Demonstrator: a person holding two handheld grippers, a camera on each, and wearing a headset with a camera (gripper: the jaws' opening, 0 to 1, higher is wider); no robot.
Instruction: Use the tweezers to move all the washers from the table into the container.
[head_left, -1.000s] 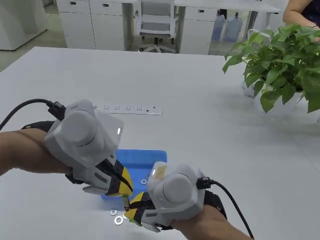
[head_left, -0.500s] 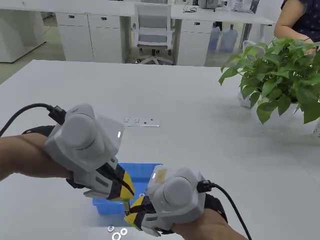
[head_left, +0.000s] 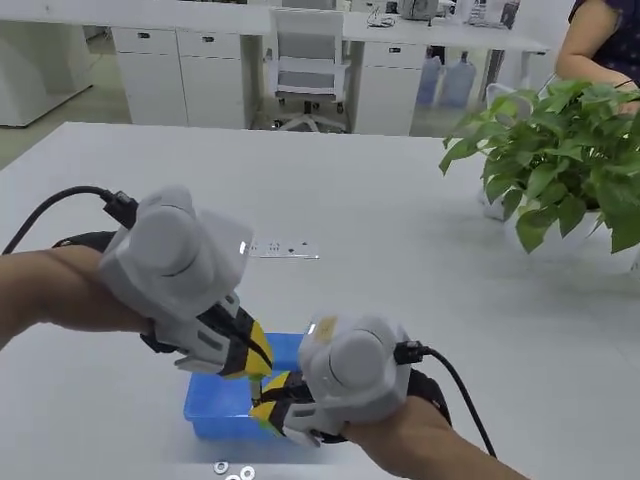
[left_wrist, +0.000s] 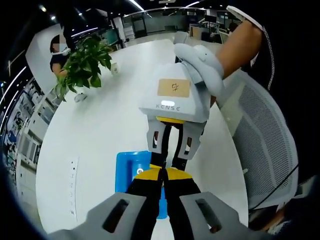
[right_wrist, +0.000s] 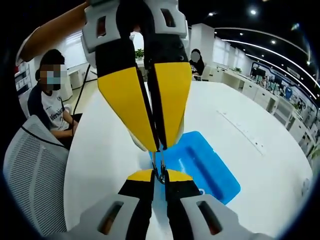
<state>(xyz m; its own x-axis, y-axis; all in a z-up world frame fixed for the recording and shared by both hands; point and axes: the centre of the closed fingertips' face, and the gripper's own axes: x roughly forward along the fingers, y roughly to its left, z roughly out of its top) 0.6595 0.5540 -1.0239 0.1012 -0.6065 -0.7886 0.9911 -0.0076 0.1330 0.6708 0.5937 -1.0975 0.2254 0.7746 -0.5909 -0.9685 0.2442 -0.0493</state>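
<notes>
Thin metal tweezers (right_wrist: 161, 169) run between the two facing grippers. The left gripper (head_left: 252, 362) and the right gripper (head_left: 266, 398) meet tip to tip, and the jaws of each stand closed on the tweezers. They hang over the front part of the blue container (head_left: 218, 408). In the left gripper view my own jaws (left_wrist: 163, 173) point at the right gripper (left_wrist: 173, 150) above the blue container (left_wrist: 126, 172), which holds a pale washer (left_wrist: 139, 171). In the right gripper view my own jaws (right_wrist: 160, 176) meet the left gripper (right_wrist: 156, 142) over the container (right_wrist: 200, 165). Loose washers (head_left: 233, 470) lie on the table before the container.
A white power strip (head_left: 282, 249) lies on the table beyond the container. A potted plant (head_left: 560, 150) stands at the right. An office chair (head_left: 308, 70) and cabinets are behind the table. A black cable (head_left: 50, 215) trails from the left gripper.
Both grippers have moved together from just above the loose washers to over the container. The head camera has tilted, so the washers now sit at the bottom edge.
</notes>
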